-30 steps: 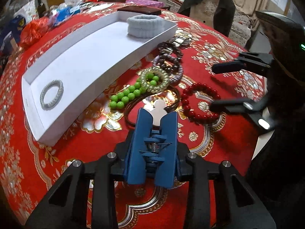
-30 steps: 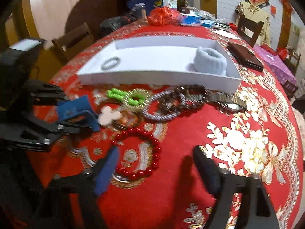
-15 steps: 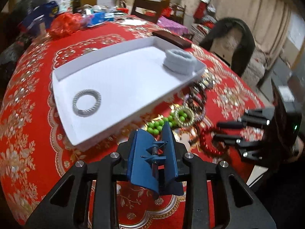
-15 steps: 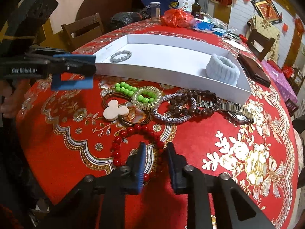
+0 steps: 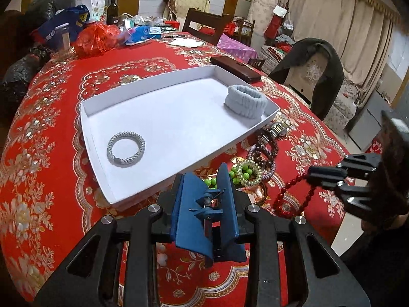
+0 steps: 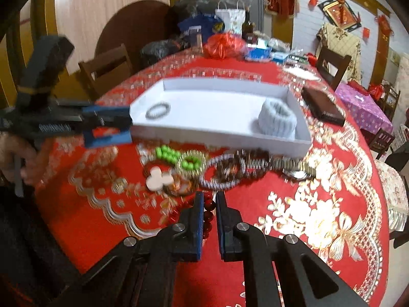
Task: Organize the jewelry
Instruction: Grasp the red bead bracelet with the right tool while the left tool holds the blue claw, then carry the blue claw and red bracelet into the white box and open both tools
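Red bracelet (image 5: 291, 192) lifted off cloth

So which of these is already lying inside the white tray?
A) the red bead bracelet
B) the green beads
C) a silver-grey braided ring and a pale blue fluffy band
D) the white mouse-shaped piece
C: the silver-grey braided ring and the pale blue fluffy band lie in the white tray; the other pieces are outside it.

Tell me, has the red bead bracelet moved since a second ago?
Yes. The red bead bracelet has been lifted off the tablecloth, dangling from the right gripper beside the white tray.
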`<state>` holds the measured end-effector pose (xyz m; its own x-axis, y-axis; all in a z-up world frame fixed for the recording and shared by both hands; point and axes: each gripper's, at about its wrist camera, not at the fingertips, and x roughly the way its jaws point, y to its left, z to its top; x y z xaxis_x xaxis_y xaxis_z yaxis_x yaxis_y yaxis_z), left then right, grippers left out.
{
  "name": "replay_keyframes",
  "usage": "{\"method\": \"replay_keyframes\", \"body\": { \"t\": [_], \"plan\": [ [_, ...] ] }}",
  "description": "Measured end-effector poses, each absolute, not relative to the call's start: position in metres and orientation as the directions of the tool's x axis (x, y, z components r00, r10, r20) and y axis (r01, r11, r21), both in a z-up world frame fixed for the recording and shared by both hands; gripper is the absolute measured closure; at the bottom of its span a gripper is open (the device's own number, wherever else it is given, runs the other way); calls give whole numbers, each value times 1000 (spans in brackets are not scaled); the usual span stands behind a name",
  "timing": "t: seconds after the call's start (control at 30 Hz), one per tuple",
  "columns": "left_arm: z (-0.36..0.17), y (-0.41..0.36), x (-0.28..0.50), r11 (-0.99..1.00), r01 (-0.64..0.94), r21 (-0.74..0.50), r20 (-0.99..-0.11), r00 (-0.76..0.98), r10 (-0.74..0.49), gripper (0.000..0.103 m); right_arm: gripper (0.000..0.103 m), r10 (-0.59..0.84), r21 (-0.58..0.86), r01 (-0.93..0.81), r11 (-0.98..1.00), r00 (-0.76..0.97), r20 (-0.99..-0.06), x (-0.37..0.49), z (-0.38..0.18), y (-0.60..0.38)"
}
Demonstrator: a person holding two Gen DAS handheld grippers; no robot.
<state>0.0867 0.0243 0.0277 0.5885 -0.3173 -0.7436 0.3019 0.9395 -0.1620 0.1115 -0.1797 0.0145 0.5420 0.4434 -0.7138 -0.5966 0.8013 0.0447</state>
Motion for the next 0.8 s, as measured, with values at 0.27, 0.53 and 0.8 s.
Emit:
{"method": "replay_keyframes", "body": {
  "t": [0.27,0.53,0.8],
  "plan": [
    [34,27,91,948,272,-166,-727,615,-304,75,95,471,68,-571,818,599,-647,116,50,-180],
    [48,34,105,954,244,-176,-709,640,-295,75,95,474,87,-547,833,624,-621,145,84,-174],
    [69,36,154,960,219,-172,-709,649,-275,75,95,444,109,-498,860,627,-639,202,92,-168]
  ]
}}
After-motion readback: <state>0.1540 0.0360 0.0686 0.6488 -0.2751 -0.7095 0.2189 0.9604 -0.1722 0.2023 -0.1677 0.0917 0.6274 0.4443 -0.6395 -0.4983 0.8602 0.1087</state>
